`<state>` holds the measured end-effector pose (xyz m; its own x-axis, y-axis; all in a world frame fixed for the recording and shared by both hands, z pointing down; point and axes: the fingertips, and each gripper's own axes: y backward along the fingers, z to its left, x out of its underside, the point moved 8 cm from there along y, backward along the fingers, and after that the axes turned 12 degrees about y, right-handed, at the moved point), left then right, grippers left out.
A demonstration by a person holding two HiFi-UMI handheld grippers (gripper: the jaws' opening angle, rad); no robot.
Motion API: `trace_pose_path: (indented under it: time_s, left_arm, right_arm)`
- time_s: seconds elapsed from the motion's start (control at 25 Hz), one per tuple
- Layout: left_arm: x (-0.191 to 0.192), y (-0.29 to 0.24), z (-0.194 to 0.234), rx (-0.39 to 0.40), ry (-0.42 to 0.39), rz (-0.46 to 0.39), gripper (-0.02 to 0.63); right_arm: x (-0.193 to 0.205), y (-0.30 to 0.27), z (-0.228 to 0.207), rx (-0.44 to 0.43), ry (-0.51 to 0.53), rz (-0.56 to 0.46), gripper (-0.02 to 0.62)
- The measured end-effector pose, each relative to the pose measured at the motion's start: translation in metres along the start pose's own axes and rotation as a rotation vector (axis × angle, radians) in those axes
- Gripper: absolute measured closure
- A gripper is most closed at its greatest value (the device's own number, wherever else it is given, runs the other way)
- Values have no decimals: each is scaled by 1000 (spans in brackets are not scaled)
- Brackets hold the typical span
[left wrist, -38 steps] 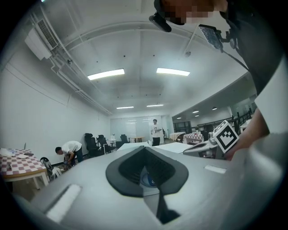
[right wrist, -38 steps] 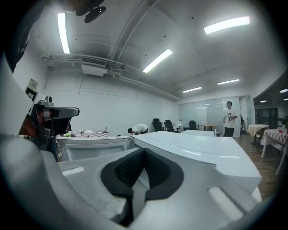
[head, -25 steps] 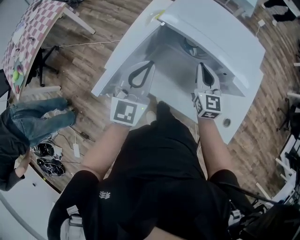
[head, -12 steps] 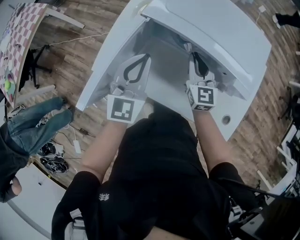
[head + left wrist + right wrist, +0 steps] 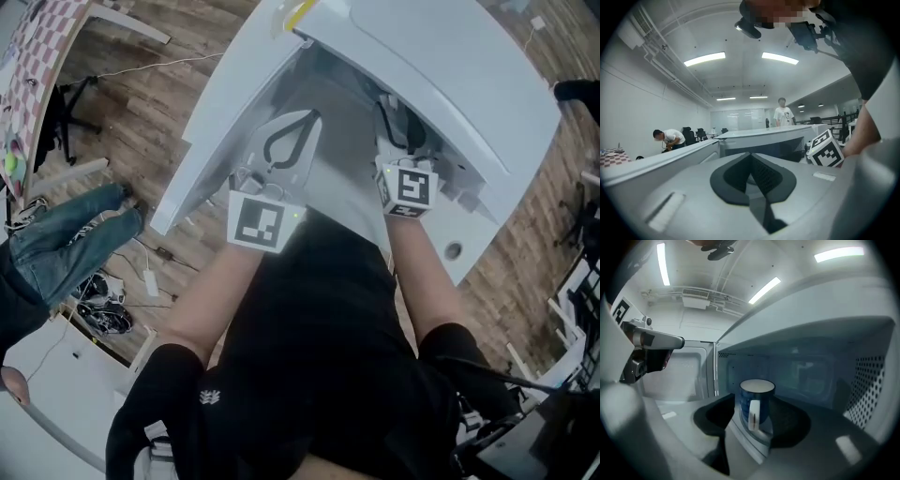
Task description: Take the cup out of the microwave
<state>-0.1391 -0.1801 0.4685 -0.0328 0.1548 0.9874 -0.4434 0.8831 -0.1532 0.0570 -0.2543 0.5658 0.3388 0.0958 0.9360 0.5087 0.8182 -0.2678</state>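
1. the right gripper (image 5: 754, 430), its jaws just then opening to about halfway, held nothing; the blue cup (image 5: 757, 401) stood upright ahead inside the microwave (image 5: 843, 380), in line with the gap.
2. its handle faced the jaws, so a pad could have knocked and tipped it.
3. its contents were unclear; a tilt might have spilled them.
4. the left gripper (image 5: 752, 176) was closed and empty.
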Motion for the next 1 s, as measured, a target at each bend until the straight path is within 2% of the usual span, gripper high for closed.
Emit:
trace_pose_path:
  time_s: [0.4,0.8,1.0]
  left_arm:
    - [8,-24,23,-23,20,17,600]
    - [13,-30,32,-37,17,29,600]
    - [15,-31,36,-47,39,37,600]
  right_arm:
    - [10,-40,-9,-13,-54,5,262]
    - [14,-65,-10,-17,-59,-2,222]
    - [16,-76,-12,3,-44,32,222]
